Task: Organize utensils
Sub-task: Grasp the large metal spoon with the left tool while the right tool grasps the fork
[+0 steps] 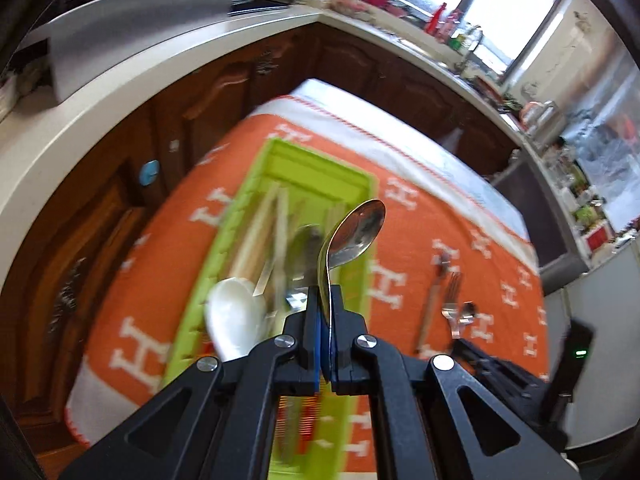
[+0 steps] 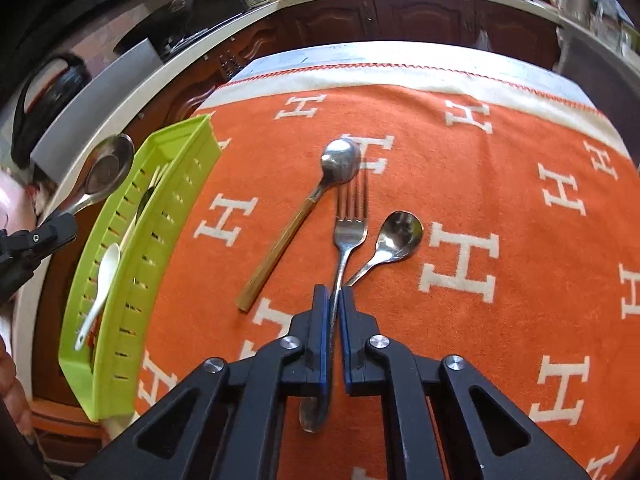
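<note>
A steel spoon (image 1: 352, 236), clamped by its handle in the left gripper (image 1: 325, 312), hangs over the green tray (image 1: 352, 184), ready for lowering in, while the right gripper (image 2: 335, 304) pinches the fork (image 2: 351, 220) on the orange cloth (image 2: 500, 160).

Orange H-patterned cloth-covered table (image 2: 460, 152) carries lime-green slotted plastic tray (image 2: 160, 216), gold-handled steel spoon (image 2: 300, 216), steel fork (image 2: 350, 224), small steel spoon (image 2: 394, 240).
</note>
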Demonstrator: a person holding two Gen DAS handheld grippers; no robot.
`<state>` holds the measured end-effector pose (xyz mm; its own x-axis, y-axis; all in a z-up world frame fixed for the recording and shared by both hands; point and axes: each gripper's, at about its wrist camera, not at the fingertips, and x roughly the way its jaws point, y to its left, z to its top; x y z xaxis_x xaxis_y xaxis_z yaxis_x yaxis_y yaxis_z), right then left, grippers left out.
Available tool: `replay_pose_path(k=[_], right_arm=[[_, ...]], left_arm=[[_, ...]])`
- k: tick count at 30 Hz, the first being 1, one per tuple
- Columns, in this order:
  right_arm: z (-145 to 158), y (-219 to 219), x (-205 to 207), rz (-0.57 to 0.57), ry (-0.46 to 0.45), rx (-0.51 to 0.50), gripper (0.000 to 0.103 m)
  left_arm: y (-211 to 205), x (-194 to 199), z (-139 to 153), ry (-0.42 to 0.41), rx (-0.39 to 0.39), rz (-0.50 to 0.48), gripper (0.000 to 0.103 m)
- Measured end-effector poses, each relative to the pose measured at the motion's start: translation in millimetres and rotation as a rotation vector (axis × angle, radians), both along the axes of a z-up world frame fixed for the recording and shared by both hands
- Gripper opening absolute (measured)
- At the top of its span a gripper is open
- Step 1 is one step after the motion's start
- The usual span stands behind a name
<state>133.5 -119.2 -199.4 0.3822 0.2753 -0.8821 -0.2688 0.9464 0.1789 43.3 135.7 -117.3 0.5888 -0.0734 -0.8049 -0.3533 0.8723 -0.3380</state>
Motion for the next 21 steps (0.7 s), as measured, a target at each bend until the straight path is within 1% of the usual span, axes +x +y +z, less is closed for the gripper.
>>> replay_pose_path(k=[2,4,6,8,13,19,21], right_arm=[[2,0,-5,-0.001,0.005,0.005,0.004],[3,-3,-8,-0.009,0.026,0.036,0.003],[4,-7,-10,-0.022,0.04,0.063,0.002],[7,-11,-13,-0.035,0.046,0.085,0.001],[20,-11,-19,-0.044,0.037,0.122,0.001],[42,-5,-24,-0.039,0.022,0.169,0.0],[55,0,-26,-0.021,0.015,0.195,0.0]], left_arm=[[9,-4,-12,0.037,-0.005,0.021,0.001],[12,-9,-23,0.062,-0.01,0.03,0.001],[16,-13,-29,0.083,0.0,0.032,0.005],[19,-16,-32,0.088,-0.008,0.035,0.012],[25,-22,-30,0.08,-0.004,0.05,0.017],[28,-29,-23,0.064,-0.006,0.056,0.019],[29,-32,-18,0.054,0.002,0.06,0.025]])
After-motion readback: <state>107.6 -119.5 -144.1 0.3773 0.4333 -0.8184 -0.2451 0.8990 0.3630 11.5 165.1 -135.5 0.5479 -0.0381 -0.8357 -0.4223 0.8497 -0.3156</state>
